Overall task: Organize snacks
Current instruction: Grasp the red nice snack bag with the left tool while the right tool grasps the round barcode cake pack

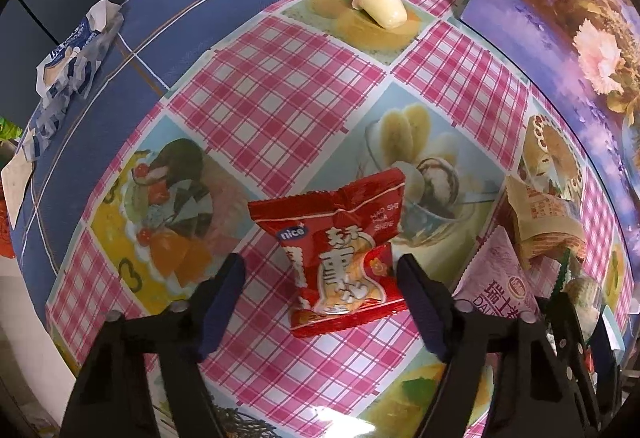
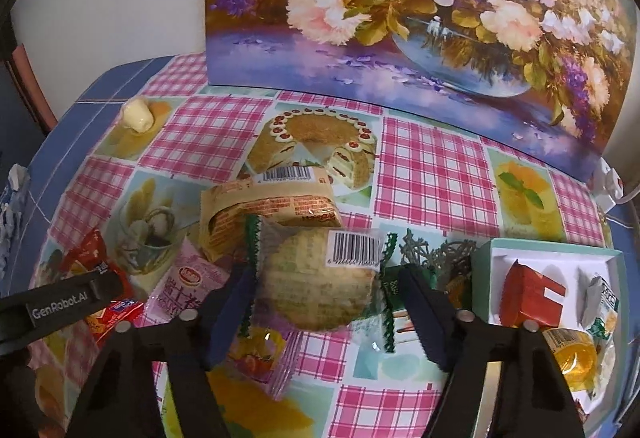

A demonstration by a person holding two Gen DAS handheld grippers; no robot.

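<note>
Grippers are both spread: our left gripper (image 1: 320, 274) is straddling the red packet (image 1: 336, 250) lying flat on the tablecloth (image 1: 256, 85), our right gripper (image 2: 326, 278) the round cake (image 2: 320, 278). Centring each snack before closing should be preventing slips toward the box (image 2: 488, 258).

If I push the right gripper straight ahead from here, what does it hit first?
Probably the round cake in clear wrap, lying between the open right gripper fingers. Behind it lies the tan packet. Depth is hard to judge.
</note>
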